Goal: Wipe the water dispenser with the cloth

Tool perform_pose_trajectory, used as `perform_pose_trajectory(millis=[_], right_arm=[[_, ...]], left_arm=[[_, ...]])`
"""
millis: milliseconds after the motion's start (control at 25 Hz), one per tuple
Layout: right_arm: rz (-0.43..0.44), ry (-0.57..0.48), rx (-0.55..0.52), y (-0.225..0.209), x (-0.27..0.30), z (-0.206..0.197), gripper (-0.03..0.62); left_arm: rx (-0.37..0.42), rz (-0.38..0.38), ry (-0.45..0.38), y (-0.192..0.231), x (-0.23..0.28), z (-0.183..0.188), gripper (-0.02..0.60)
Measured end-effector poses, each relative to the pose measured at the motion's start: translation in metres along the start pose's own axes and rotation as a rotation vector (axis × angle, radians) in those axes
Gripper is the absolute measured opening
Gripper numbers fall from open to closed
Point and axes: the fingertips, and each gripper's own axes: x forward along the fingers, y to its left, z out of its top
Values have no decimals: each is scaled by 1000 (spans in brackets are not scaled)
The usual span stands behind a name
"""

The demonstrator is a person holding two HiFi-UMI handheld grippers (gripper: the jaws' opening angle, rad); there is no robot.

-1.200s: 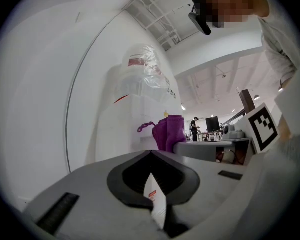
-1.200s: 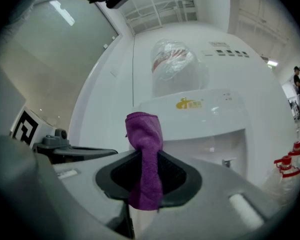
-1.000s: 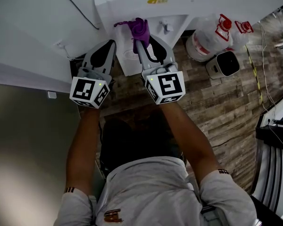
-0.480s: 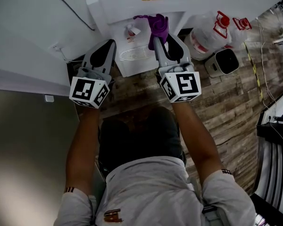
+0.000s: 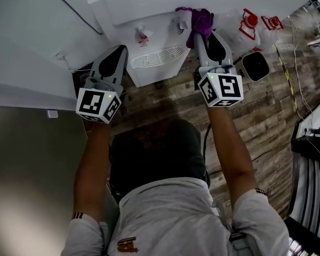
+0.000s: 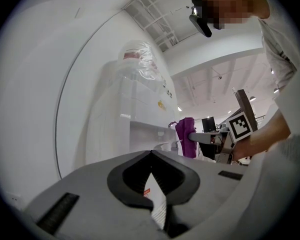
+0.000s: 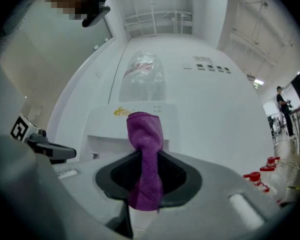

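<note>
The white water dispenser (image 5: 144, 9) stands against the wall, with two taps (image 5: 142, 34) above a drip grille (image 5: 162, 55). My right gripper (image 5: 202, 33) is shut on a purple cloth (image 5: 200, 20), which is pressed at the dispenser's right front edge beside the right tap. In the right gripper view the cloth (image 7: 146, 149) stands up between the jaws in front of the dispenser (image 7: 135, 116). My left gripper (image 5: 120, 49) is shut and empty, by the dispenser's lower left corner. In its own view the dispenser (image 6: 135, 119) and the cloth (image 6: 186, 136) show ahead.
Clear water bottles with red caps (image 5: 248, 25) and a small white and black appliance (image 5: 256, 65) sit on the wood floor right of the dispenser. A wall socket (image 5: 57, 55) and a cable are at the left. Dark equipment (image 5: 312, 137) lies at the far right.
My right gripper has carried the cloth rightward across the dispenser's front, from the left tap to the right edge. The left gripper has stayed almost still.
</note>
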Motion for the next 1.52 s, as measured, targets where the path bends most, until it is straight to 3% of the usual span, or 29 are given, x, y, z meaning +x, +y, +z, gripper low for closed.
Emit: perform_pose_trajectory(millis=[840, 1040, 1320, 1520], right_arm=[[-100, -30, -69, -75, 4, -37, 97], [-72, -62, -32, -47, -12, -43, 97], [-3, -78, 30, 23, -32, -79, 97], [79, -102, 64, 85, -35, -80, 97]], left_arm=[[43, 39, -38, 17, -14, -42, -2], [48, 40, -45, 19, -19, -54, -2], [48, 56, -52, 25, -27, -77, -2], [56, 66, -65, 27, -34, -82, -2]])
